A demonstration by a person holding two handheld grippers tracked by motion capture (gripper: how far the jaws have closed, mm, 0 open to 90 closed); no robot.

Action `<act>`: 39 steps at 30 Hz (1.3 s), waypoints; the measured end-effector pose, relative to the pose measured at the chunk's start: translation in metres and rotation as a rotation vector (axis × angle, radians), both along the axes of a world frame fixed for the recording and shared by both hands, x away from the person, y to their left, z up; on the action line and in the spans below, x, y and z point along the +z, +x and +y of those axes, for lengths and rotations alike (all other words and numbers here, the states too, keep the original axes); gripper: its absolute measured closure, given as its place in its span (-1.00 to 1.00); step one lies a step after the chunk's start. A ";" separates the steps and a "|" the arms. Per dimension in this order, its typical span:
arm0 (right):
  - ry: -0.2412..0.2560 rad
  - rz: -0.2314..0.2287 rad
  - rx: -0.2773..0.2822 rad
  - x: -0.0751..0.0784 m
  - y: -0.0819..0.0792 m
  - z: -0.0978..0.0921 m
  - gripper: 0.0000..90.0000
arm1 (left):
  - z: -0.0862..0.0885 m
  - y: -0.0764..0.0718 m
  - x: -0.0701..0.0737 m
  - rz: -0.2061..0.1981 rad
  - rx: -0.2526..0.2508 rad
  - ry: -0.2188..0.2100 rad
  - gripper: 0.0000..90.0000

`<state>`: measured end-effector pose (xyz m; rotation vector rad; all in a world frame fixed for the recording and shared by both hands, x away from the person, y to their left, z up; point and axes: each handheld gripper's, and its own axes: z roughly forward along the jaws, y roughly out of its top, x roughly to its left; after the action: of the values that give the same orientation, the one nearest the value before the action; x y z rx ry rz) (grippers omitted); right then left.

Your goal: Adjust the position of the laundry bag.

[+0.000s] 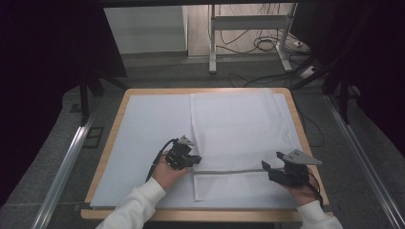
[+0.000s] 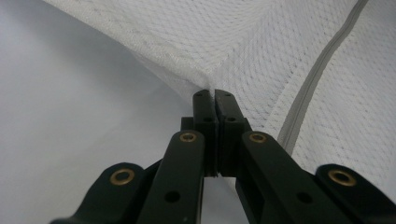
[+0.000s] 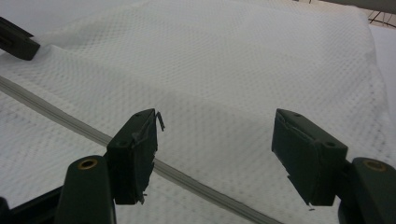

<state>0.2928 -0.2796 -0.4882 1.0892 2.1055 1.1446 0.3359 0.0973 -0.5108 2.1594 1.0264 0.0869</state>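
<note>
The left gripper (image 1: 195, 159) has its two black jaws pressed tight together, with no gap showing between them in the left gripper view (image 2: 215, 95), and they pinch the edge of a white mesh cloth (image 2: 261, 56) right at their tips. The fabric rises from that pinch into a shallow tent, so the cloth is lifted a little off the pale sheet (image 2: 70, 116) that lies to the left of the jaws. A grey band (image 2: 317, 74) sewn across the cloth runs up and away just to the right of the closed jaws. From above, this gripper sits at the cloth's (image 1: 239, 129) left edge, close to where the grey band (image 1: 224, 171) meets it, and the person's left hand (image 1: 167, 174) wraps its body from behind. The right gripper (image 1: 267, 167) stands wide open: in its own view (image 3: 215, 140) the two jaws are far apart and nothing lies between them but the cloth (image 3: 224, 65) spread out below and ahead. Whether the tips rest on the fabric cannot be told. The grey band (image 3: 60, 116) crosses under its left jaw at a slant. The closed tip of the left gripper (image 3: 16, 42) shows far off, ahead and to the left of these open jaws, at the cloth's edge. The cloth lies on the pale sheet (image 1: 143, 143), which covers the wooden table (image 1: 112, 143).
</note>
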 end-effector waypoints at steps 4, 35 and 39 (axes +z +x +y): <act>-0.002 0.002 -0.002 0.000 0.000 0.000 -0.31 | 0.010 -0.003 -0.001 0.005 0.002 0.003 1.00; -0.018 0.031 -0.037 -0.006 0.006 -0.003 -0.31 | 0.108 -0.027 -0.014 0.057 0.123 0.019 1.00; -0.019 0.036 -0.042 -0.007 0.007 -0.004 -0.31 | 0.110 -0.029 -0.016 0.060 0.129 0.020 1.00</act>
<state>0.3000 -0.2839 -0.4954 1.1476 2.1069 1.0907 0.3068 0.2072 -0.5272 2.1237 1.2035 0.0940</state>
